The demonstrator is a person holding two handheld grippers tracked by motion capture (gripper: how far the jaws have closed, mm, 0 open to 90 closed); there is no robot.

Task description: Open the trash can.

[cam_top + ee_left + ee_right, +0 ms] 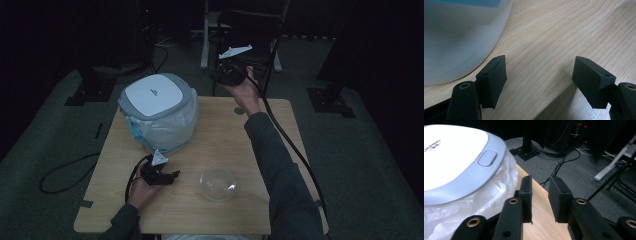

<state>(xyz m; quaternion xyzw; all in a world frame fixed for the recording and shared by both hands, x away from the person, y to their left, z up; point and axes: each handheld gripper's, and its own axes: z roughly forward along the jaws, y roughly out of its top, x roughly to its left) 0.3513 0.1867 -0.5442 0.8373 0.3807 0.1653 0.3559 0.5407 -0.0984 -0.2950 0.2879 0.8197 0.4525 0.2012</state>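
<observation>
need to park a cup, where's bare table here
Bare wood lies right of the lidded bin, between it and the right forearm, and along the near edge below the glass bowl. Crowded between bin, left gripper and bowl.

Your bin (157, 112) has a white lid (152, 95) with a small dark logo, framed by a grey rim (477, 180) with a grey button (487, 158). Its liner (167, 131) is milky translucent white, with a light blue strip (136, 134) showing at one side. The table (220, 145) under your hands is pale wood with fine, wavy brown grain lines. The bowl (218, 183) is clear glass. Your 2 grippers, left (172, 175) and right (227, 70), are black, each topped by a light grey plate. Your sleeves (280, 165) are dark grey-green. The floor (360, 150) is dull grey-green carpet, crossed by black cables.
</observation>
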